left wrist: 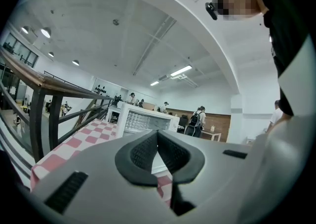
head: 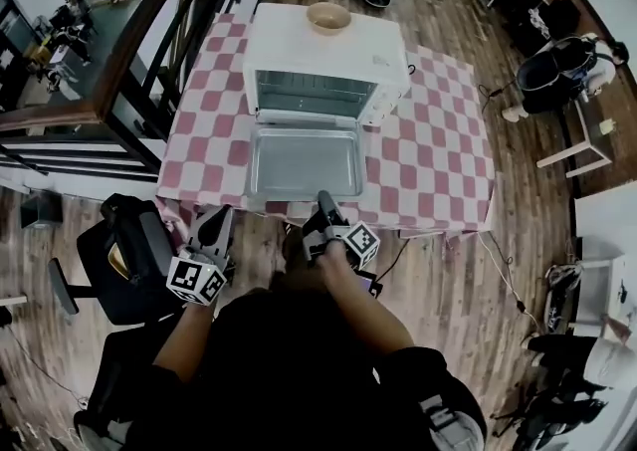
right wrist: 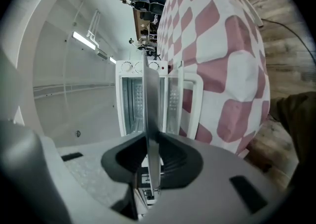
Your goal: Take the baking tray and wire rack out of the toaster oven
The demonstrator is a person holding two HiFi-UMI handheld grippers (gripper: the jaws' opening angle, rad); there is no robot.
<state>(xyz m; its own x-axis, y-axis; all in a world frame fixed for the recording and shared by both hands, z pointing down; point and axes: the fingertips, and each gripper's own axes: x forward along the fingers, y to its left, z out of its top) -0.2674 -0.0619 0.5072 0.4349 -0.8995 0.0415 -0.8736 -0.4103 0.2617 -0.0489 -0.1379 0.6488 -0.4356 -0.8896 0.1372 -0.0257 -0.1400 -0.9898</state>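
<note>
Gripping the baking tray (head: 304,162) by its near rim, the right gripper (head: 324,200) has its jaws pinched narrow on the thin metal edge. Tray is level, fully out in front of the toaster oven (head: 333,51), over the near part of the checked tablecloth (head: 438,155). Oven mouth stands open just beyond it. Left gripper (head: 221,212) is near-left, off the table edge, jaws closed together, nothing between. Bowl (head: 328,16) on the oven's top.
</note>
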